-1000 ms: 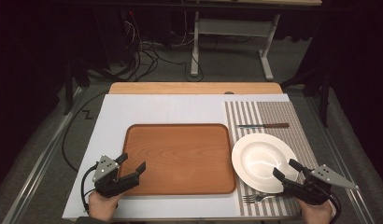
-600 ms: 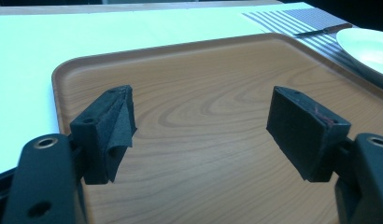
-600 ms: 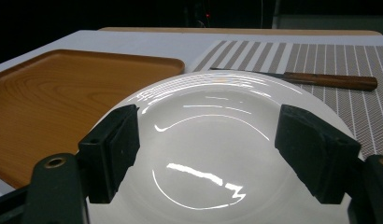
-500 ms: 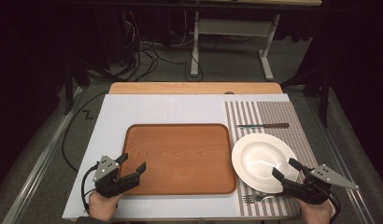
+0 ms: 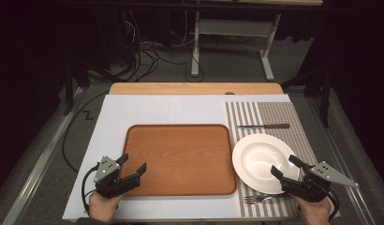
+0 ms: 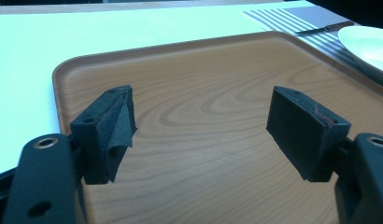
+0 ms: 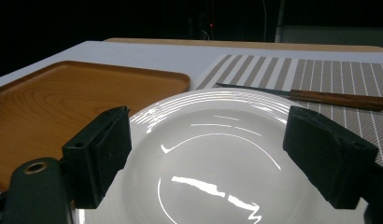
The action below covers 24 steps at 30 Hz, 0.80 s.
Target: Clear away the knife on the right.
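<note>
A brown wooden tray [image 5: 180, 159] lies in the middle of the white board, and a white deep plate [image 5: 260, 159] sits to its right on a striped placemat [image 5: 274, 112]. My left gripper [image 5: 133, 162] stands open over the tray's near left corner, its jaws [image 6: 201, 121] bare above the wood [image 6: 203, 70]. My right gripper [image 5: 284, 165] is open at the plate's near rim. Its jaws [image 7: 206, 140] have just been opening, with the plate [image 7: 213, 126] below them and nothing pinched.
A wooden-handled knife [image 5: 265, 126] lies across the placemat beyond the plate. A fork [image 5: 255, 199] rests at the mat's front edge, just left of my right hand. Cables and a table frame stand on the dark floor behind.
The right gripper's jaws look slightly wider apart than before. Both hands, the plate and the tray stay where they were.
</note>
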### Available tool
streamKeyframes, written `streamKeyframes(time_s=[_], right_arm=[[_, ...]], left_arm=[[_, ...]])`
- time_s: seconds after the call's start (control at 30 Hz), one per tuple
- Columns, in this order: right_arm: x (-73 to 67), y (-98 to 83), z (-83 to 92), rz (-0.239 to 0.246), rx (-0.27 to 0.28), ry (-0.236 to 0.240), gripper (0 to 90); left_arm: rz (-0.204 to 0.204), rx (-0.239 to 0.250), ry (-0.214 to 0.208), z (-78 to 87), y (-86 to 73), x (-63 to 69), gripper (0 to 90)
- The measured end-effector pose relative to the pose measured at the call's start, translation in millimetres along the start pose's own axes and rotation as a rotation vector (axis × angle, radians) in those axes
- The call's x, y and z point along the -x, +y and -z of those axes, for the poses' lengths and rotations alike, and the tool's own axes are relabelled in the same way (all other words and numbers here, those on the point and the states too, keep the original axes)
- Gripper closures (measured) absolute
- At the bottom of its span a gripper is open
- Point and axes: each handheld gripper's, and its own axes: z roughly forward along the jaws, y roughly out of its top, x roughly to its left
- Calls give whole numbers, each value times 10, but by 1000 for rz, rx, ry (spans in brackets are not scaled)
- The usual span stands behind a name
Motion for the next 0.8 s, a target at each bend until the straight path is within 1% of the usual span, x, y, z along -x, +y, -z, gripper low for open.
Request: streamKeyframes(time_s=[0.43, 0.63, 0.8], right_arm=[[-18, 81, -57, 21, -19, 13, 153], [-31, 122, -100, 24, -30, 21, 152], [-39, 154, -133, 22, -28, 24, 151]], left_arm=[[2, -3, 2, -4, 0, -3, 247], [2, -3, 2, -3, 0, -1, 247], [1, -5, 1, -4, 0, 0, 248]])
